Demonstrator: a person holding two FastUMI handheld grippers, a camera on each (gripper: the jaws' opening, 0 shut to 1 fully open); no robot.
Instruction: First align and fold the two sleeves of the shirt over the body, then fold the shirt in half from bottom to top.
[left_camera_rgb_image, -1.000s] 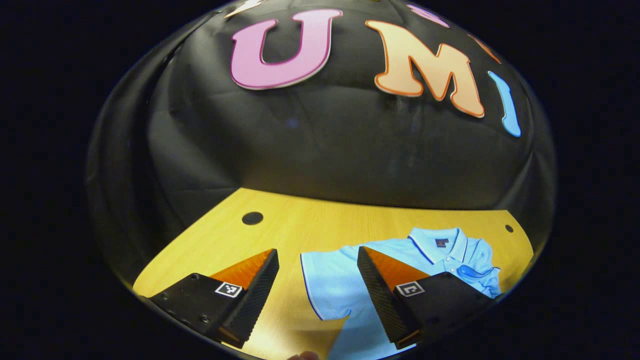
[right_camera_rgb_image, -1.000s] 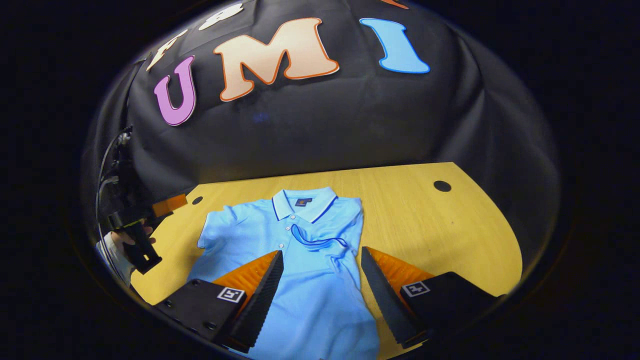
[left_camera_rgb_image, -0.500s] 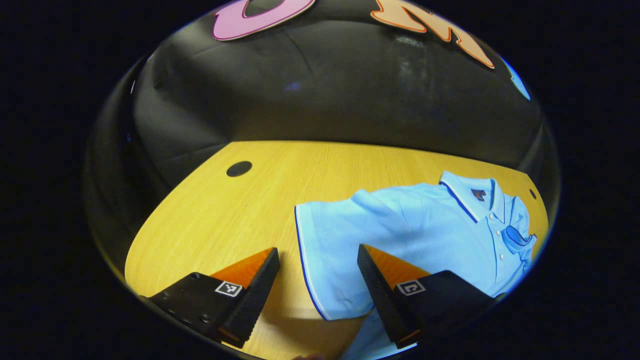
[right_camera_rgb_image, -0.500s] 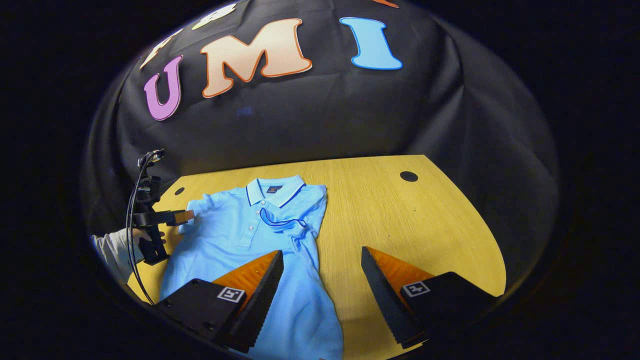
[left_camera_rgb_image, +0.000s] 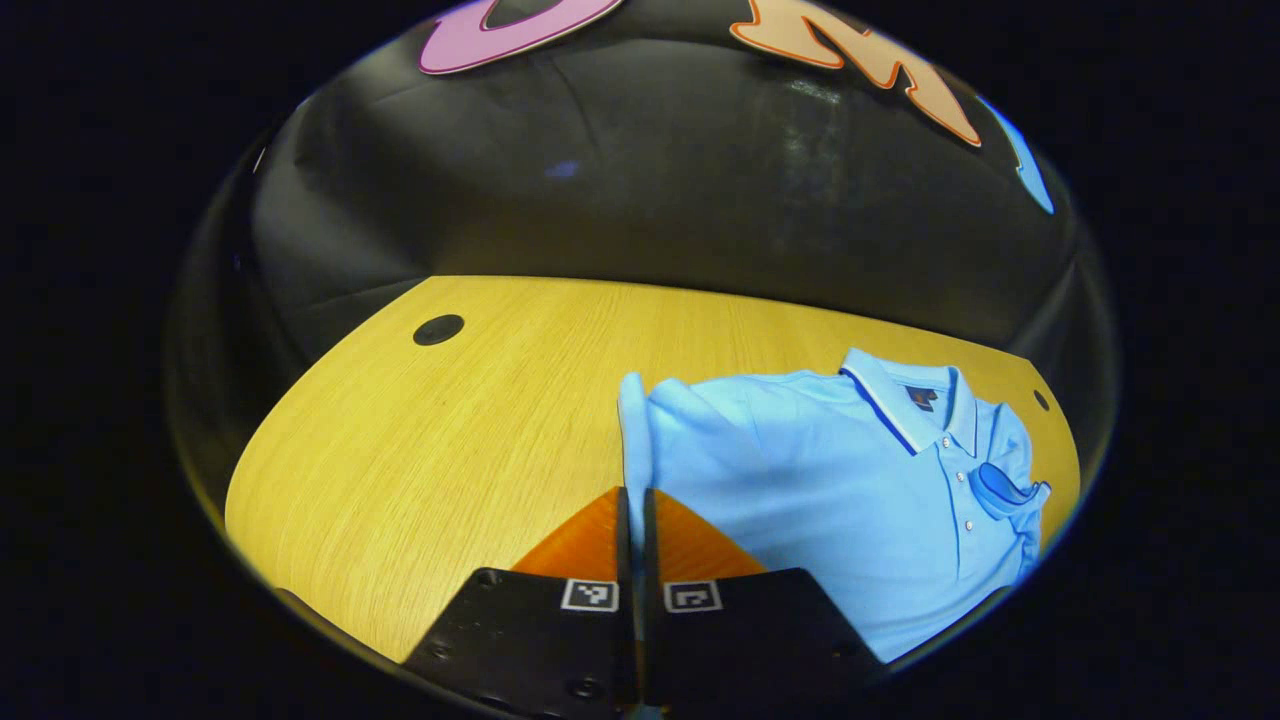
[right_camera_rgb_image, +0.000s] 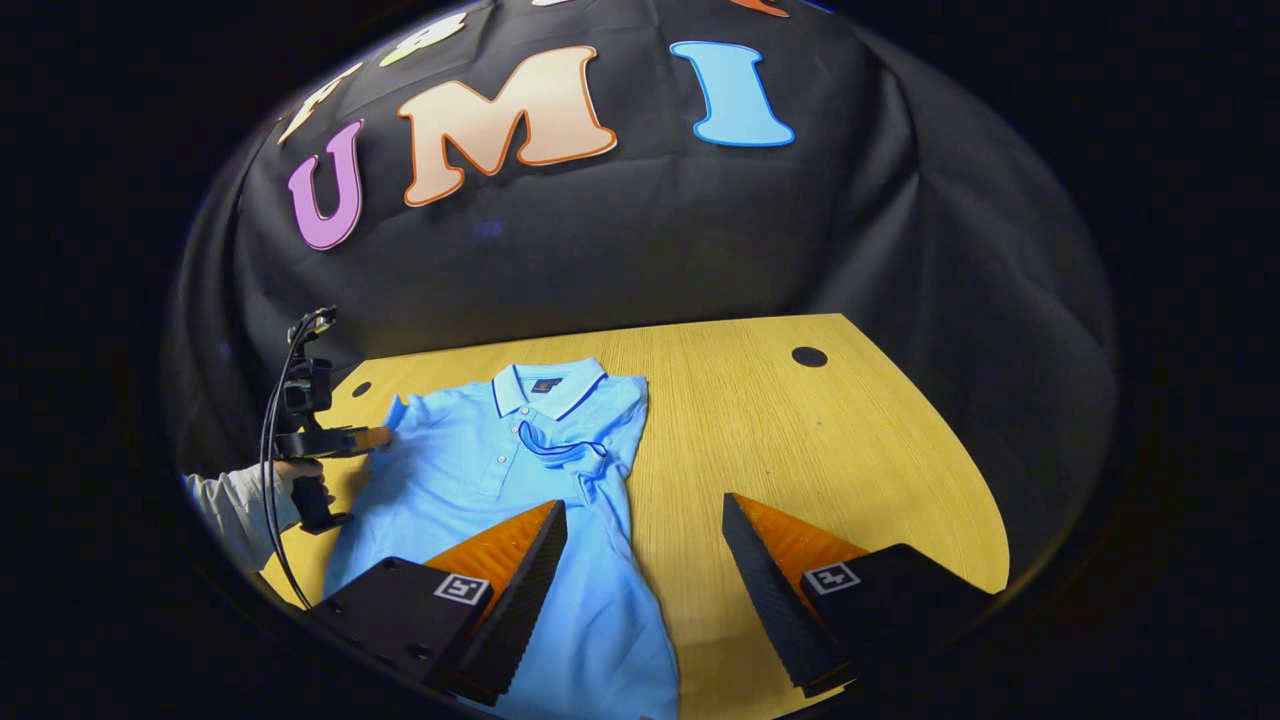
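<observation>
Both fingers of left gripper (left_camera_rgb_image: 632, 500) pinch shirt (left_camera_rgb_image: 850, 480) sleeve (left_camera_rgb_image: 632, 420).

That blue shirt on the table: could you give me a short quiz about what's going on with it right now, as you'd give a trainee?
1. True or false: the left tool is shut on the shirt's left sleeve.
2. The right tool is: A) open above the shirt, B) clamped on the collar, C) resting on bare table.
3. Fill in: the right sleeve lies folded over the shirt's ____.

Key: 1 true; 2 A; 3 body.
</observation>
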